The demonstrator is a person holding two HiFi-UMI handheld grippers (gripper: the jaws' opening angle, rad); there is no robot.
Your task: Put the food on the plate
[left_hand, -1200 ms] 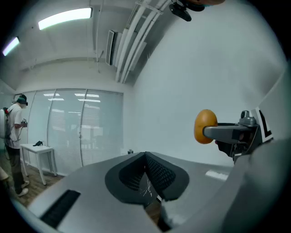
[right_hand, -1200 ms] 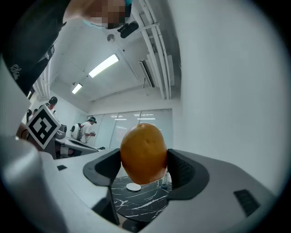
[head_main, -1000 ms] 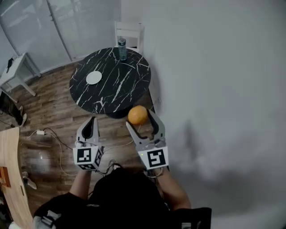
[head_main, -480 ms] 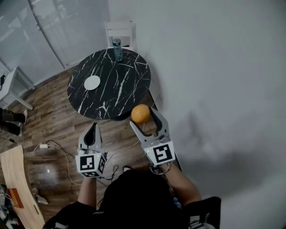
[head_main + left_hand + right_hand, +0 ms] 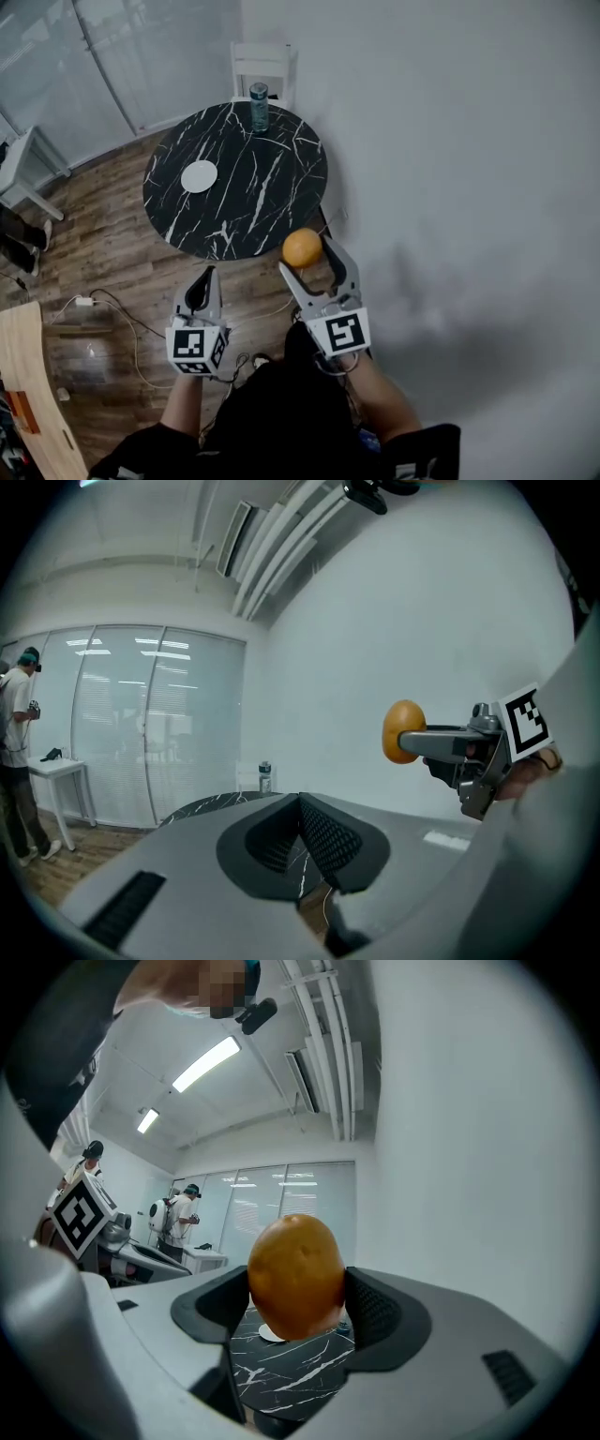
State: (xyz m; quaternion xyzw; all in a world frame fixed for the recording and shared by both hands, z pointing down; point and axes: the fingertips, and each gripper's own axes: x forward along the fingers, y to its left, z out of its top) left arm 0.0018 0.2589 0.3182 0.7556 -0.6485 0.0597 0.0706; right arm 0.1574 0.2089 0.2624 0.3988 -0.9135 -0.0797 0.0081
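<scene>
right gripper (image 5: pixel 305 254) fingers clamp orange (image 5: pixel 302 248) | left gripper (image 5: pixel 202 284) fingers clenched, empty | plate (image 5: pixel 199 176) 11 o'clock on counter (image 5: pixel 272 192) | risk: round orange may roll off plate

There are two grippers, the left gripper (image 5: pixel 204 279) and the right gripper (image 5: pixel 306 253), and one orange (image 5: pixel 302 247), which sits between the right one's jaws. Ahead of both jaw pairs stands one round black marble table (image 5: pixel 272 202) bearing one white plate (image 5: pixel 199 176) and one can (image 5: pixel 259 105), with one white chair (image 5: pixel 265 66) beyond it and one small white side table (image 5: pixel 23 167) far off to the left gripper's side. Two people show in the distance, one person with a backpack (image 5: pixel 178 1215) and one more person (image 5: pixel 87 1157) above the left gripper.
</scene>
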